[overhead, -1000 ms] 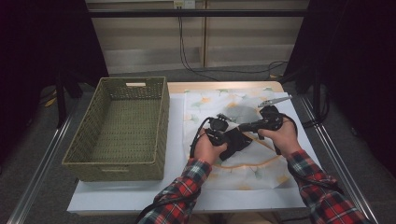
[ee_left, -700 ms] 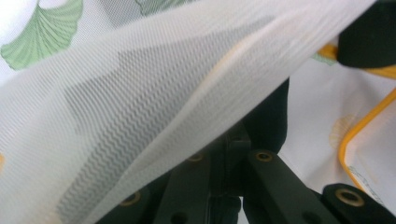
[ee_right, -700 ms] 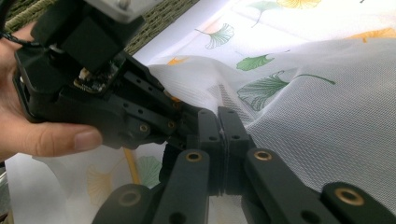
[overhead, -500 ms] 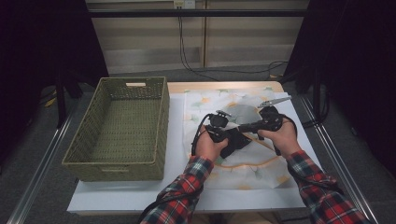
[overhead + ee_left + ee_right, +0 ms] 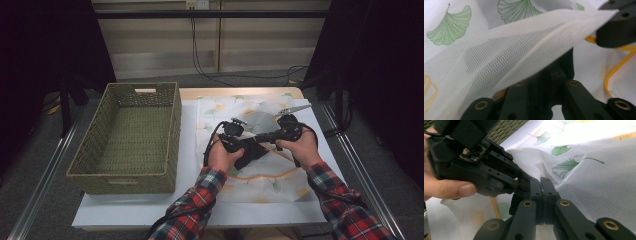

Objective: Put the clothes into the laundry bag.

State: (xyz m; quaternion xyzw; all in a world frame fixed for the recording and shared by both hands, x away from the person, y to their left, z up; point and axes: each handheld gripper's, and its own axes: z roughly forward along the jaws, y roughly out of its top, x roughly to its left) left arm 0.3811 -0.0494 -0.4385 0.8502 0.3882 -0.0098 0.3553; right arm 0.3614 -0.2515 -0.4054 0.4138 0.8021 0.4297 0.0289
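A sheer white cloth [image 5: 250, 107] printed with green and yellow ginkgo leaves lies spread over the table's right half. Both grippers meet above its middle, where a fold is lifted. My right gripper [image 5: 541, 183] has its jaws pressed together on the cloth's [image 5: 594, 180] raised edge. My left gripper [image 5: 559, 67] faces it closely, and its jaws have just been opening. The cloth [image 5: 524, 55] drapes loosely over the left gripper and hides its tips. From above, the left gripper [image 5: 256, 151] and the right gripper [image 5: 259, 138] almost touch.
A woven green basket [image 5: 172, 120] stands empty on the table's left half, close to the cloth's left edge. White paper [image 5: 150, 210] covers the tabletop. Cables trail from both grippers towards the person's plaid sleeves [image 5: 345, 205].
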